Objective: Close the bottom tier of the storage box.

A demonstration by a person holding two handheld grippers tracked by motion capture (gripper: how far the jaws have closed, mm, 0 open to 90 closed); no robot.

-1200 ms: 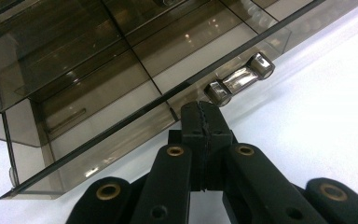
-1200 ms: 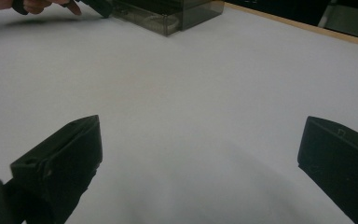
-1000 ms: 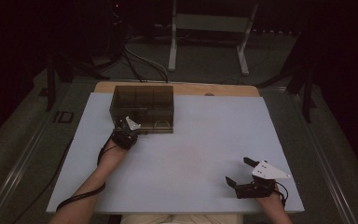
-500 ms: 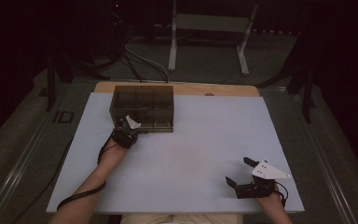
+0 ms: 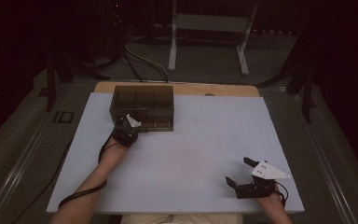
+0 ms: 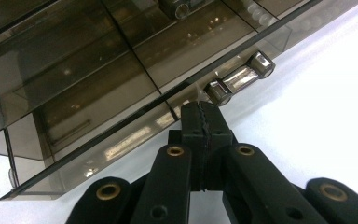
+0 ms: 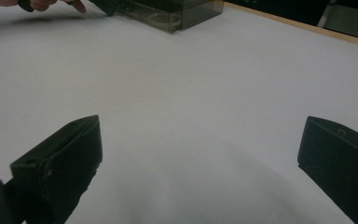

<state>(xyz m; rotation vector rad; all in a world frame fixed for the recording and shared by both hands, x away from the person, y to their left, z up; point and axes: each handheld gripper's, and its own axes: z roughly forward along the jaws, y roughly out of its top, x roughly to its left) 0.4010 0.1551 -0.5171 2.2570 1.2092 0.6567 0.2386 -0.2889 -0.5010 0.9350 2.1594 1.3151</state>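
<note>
- One smoked-brown see-through plastic drawer box (image 5: 142, 106) sits at the far left of the white table top (image 5: 205, 140), long side facing the person; three compartments across its top in the high view.
- One shiny chrome bar handle (image 6: 239, 78) on the box's lower front, with two knob ends, seen in the left gripper view.
- Two black two-jaw grippers, one per hand.
- Left gripper (image 6: 207, 122): jaws pressed together, nothing between them, tips right at the box's lower front edge, just beside the handle; touching or not, cannot tell.
- In the high view the left gripper (image 5: 129, 130) sits against the box's near face.
- Right gripper (image 5: 240, 172): jaws spread wide, empty, resting low at the near right of the table, well apart from the box.
- Right gripper view: two jaws over bare white surface, box (image 7: 168, 11) far off.
</note>
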